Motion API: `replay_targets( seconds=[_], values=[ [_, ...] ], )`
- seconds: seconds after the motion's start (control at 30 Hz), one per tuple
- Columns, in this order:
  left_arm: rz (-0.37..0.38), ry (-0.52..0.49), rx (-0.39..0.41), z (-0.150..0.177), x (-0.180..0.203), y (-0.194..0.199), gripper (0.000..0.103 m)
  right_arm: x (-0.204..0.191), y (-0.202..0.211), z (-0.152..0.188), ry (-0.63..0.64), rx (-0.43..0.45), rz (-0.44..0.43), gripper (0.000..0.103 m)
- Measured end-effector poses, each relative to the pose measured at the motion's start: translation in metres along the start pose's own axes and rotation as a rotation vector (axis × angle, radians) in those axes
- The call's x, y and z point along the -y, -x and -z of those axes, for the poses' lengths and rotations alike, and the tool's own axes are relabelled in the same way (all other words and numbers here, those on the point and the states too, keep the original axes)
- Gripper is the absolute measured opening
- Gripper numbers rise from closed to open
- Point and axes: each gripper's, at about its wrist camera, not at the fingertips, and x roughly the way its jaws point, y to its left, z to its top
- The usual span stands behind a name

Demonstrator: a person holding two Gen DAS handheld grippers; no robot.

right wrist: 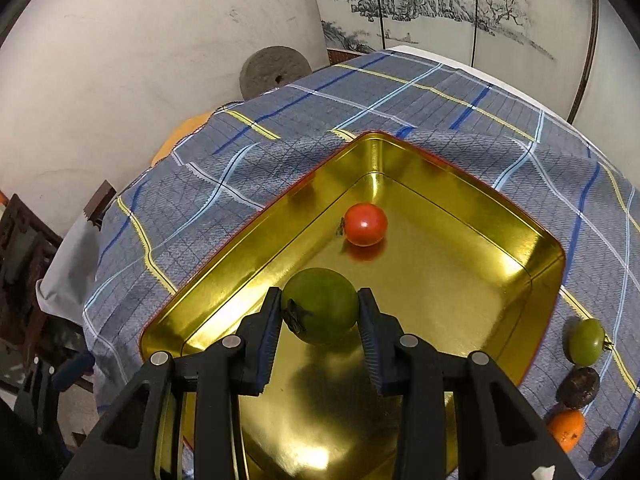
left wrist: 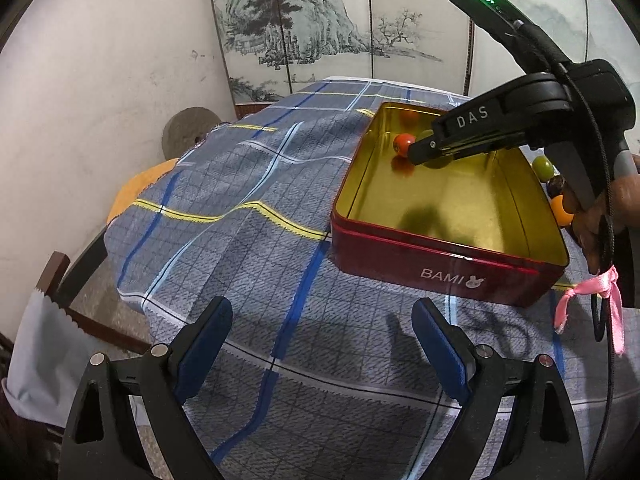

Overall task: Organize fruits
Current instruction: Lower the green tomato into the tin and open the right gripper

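A red tin (left wrist: 432, 270) with a gold inside (right wrist: 440, 288) stands on the checked tablecloth. A red tomato (right wrist: 365, 224) lies in it near the far corner, also seen in the left wrist view (left wrist: 403, 143). My right gripper (right wrist: 319, 308) is shut on a green tomato (right wrist: 320, 306) and holds it over the tin's floor; in the left wrist view the right gripper (left wrist: 424, 152) reaches into the tin. My left gripper (left wrist: 322, 320) is open and empty above the cloth, in front of the tin.
Right of the tin lie a green tomato (right wrist: 587, 341), a dark fruit (right wrist: 578, 387), an orange fruit (right wrist: 566, 429) and another dark fruit (right wrist: 605, 446). The tablecloth (left wrist: 240, 240) drops off at the left edge. A painted screen (left wrist: 320, 20) stands behind.
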Motion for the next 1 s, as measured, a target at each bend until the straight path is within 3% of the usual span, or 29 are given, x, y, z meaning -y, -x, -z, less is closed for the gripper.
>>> replay_targets(
  seconds=[0.33,0.57,0.7,0.8,1.0],
  values=[
    [0.004,0.003,-0.023,0.004,-0.001,-0.005,0.091,-0.008,-0.008,-0.011,-0.022,0.015,-0.005,0.036],
    [0.002,0.004,-0.032,0.004,-0.003,-0.006,0.091,-0.011,0.019,-0.017,-0.032,0.149,-0.055,0.066],
    [-0.002,0.003,-0.038,0.004,-0.003,-0.007,0.091,-0.010,0.045,-0.010,-0.047,0.229,-0.104,0.066],
    [-0.004,-0.002,-0.035,0.004,-0.001,-0.005,0.091,-0.007,0.072,0.009,-0.046,0.302,-0.151,0.068],
    [-0.002,-0.023,-0.017,0.003,0.006,0.005,0.091,0.012,0.120,0.066,-0.074,0.399,-0.139,0.068]
  ],
)
